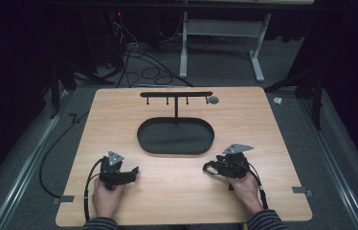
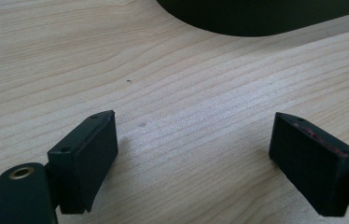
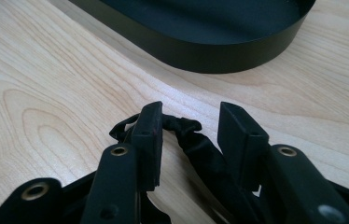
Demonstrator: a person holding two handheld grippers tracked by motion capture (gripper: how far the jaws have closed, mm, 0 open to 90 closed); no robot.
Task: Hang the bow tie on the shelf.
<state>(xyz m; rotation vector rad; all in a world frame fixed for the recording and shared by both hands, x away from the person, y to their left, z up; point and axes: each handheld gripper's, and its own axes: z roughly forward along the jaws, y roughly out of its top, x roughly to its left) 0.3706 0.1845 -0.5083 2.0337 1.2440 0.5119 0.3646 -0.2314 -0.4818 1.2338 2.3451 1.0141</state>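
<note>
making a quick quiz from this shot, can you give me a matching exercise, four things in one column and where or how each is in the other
Things:
1. tray
2. scrunchie
3. left gripper
4. rack

Places or states:
A. between the right gripper's fingers
B. open over bare wood
C. middle of the table, holding nothing
D. standing behind the tray on a post

Pairs: 1-C, 2-A, 3-B, 4-D

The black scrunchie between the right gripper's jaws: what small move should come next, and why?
Probably close the right gripper fully on the black scrunchie. It lies on the table between the jaws, which do not seem to press it yet.
</note>
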